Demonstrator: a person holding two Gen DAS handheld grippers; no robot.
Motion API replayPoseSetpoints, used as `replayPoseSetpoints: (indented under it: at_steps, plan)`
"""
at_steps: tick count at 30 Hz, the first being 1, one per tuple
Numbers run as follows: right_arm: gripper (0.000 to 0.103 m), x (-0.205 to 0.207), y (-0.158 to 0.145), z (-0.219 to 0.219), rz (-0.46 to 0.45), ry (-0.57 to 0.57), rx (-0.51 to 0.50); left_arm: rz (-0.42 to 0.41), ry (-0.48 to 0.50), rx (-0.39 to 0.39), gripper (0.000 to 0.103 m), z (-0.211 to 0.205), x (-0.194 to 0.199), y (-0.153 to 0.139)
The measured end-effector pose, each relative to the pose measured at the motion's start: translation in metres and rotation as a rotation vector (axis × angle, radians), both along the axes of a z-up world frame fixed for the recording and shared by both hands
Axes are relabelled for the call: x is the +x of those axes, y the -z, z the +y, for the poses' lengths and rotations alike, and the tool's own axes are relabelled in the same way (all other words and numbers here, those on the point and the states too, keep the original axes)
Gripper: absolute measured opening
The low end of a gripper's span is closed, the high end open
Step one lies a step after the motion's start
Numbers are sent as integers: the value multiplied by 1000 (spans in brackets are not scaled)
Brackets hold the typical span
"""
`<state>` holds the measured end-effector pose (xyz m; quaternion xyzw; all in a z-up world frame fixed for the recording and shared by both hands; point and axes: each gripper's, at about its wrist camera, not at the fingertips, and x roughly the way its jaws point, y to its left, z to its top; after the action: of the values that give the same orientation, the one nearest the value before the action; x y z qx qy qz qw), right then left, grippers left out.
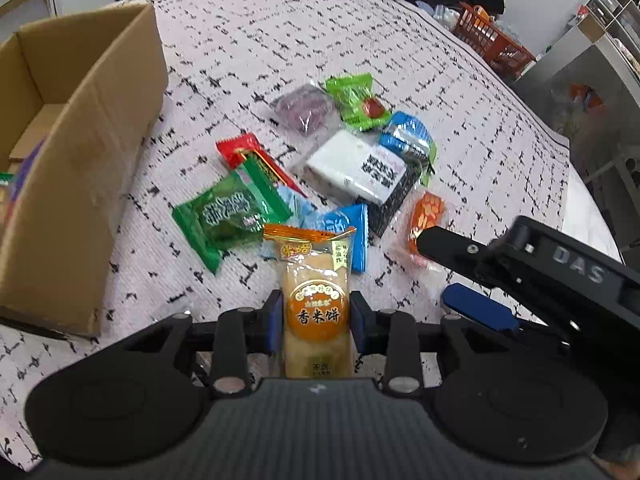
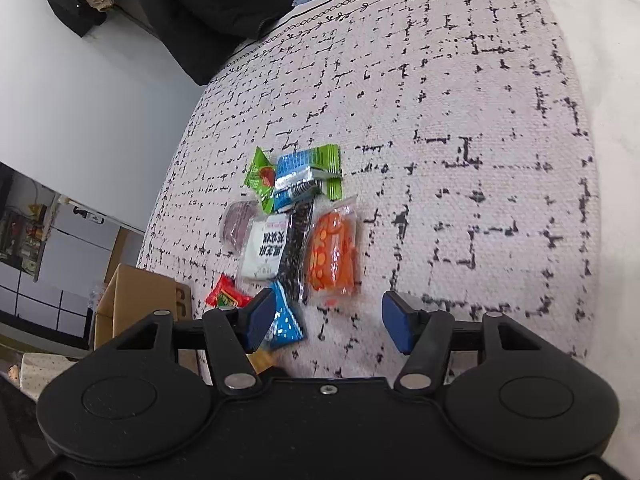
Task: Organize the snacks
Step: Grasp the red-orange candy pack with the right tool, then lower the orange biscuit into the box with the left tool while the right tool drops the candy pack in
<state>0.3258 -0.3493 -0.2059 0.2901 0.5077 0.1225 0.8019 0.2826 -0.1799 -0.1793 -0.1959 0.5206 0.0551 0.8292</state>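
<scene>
Item: rice-cracker packet (image 1: 316, 312), pinched between the left gripper (image 1: 316, 320) pads, cardboard box (image 1: 92, 152) at ten o'clock. Right gripper (image 2: 328, 320): jaws apart, empty, orange packet (image 2: 332, 252) at twelve. Risk: slick wrapper sliding free; crushed cracker.

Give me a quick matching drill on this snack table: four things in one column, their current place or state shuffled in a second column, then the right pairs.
Things:
1. rice cracker pack
2. right gripper
3. cardboard box
4. orange pack

Places or states:
A. open, nothing between its pads
B. flat on the cloth, just ahead of the right gripper
C. clamped between the left gripper's pads
D. open-topped, at the table's edge left of the snack pile

Pairs: 1-C, 2-A, 3-D, 4-B
</scene>
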Motion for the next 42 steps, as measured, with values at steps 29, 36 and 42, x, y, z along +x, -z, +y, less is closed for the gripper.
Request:
replayPoseSetpoints:
  at_steps: [29, 36, 42]
  plan:
    - [21, 1, -31, 33, -85, -34, -193, -152, -78, -7, 34, 50, -20, -54]
    - [21, -19, -61, 44, -125, -40, -175, -227, -86, -37, 34, 60, -37, -71]
    - [21, -38, -86, 61, -176, -65, -171, -265, -110, -61, 34, 80, -50, -86]
